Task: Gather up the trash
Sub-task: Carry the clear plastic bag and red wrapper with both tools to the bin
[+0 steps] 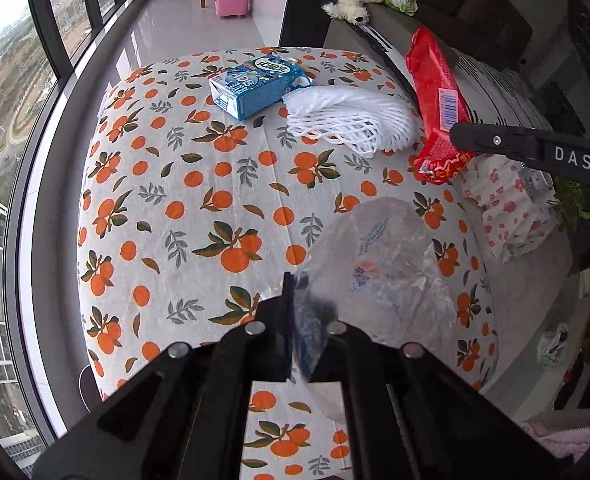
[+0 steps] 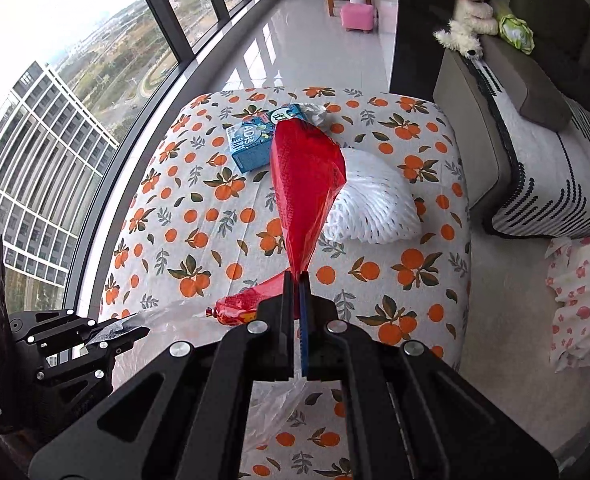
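Pinched in the left gripper [image 1: 309, 320], closed jaws hold a clear plastic bag [image 1: 387, 264] above the tabletop [image 1: 199, 208]; the right gripper [image 2: 298, 312] clamps a red wrapper [image 2: 303, 184]. Blue carton [image 1: 255, 84] and white foam net [image 1: 351, 120] remain uncollected at the tabletop's far end.

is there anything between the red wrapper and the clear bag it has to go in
Nothing visible. The red wrapper hangs from the shut right hand-held gripper above the table; the clear bag, pinched in the left hand-held gripper, sits beside it with only open air between.
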The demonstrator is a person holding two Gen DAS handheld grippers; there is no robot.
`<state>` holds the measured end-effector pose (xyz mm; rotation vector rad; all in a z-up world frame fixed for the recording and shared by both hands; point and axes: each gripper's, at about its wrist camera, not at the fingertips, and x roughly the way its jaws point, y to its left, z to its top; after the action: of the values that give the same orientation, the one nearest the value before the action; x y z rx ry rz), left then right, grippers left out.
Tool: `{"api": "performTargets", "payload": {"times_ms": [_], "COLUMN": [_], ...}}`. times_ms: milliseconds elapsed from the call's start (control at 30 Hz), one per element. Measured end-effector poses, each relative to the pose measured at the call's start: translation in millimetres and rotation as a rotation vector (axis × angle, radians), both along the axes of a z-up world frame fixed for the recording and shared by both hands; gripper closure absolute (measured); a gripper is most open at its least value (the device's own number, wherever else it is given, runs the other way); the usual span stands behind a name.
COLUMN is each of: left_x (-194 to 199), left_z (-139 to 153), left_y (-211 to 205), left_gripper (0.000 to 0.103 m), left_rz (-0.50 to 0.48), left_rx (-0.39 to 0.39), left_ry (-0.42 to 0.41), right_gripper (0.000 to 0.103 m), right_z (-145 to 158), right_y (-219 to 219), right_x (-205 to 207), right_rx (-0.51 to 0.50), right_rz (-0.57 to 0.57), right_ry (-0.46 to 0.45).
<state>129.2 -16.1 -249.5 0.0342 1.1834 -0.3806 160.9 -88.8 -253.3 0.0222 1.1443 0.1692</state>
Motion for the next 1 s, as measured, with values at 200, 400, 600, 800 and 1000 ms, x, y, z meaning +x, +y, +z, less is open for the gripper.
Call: {"api": "performTargets", "payload": {"times_ms": [200,400,600,800,1000], "left_x": [-26.7,-69.3,-129.9,-198.6,-258.0], "left_z": [5.9,1.7,-13.8,-36.3,-85.1], "left_y": [76.3,174.0,276.4,359.6,430.7], "left_gripper": [0.100,0.100,0.100,0.100,0.100], "left_rz": [0.166,0.387,0.626,0.836,1.030], "left_rx": [0.016,0.039,0.064,0.077,0.080], "left_ry": [-0.006,0.010,0.046,0.086,0.138], "right_gripper": [0.101,0.102,0.101,0.101,0.101], "right_z": [4.5,1.3,-15.2,-46.1,-109.5], "right_y": [82.6,182.8,295.8,404.5,505.0], "right_x": [0.5,-9.3,-32.4,-67.6,-105.7], "right_rx": [0.012,0.027,0.040,0.055,0.041], "right_rz": [0.162,0.355,0.571,0.767,0.935], "right_ry": [-0.006,0.007,0.044,0.095,0.162]}}
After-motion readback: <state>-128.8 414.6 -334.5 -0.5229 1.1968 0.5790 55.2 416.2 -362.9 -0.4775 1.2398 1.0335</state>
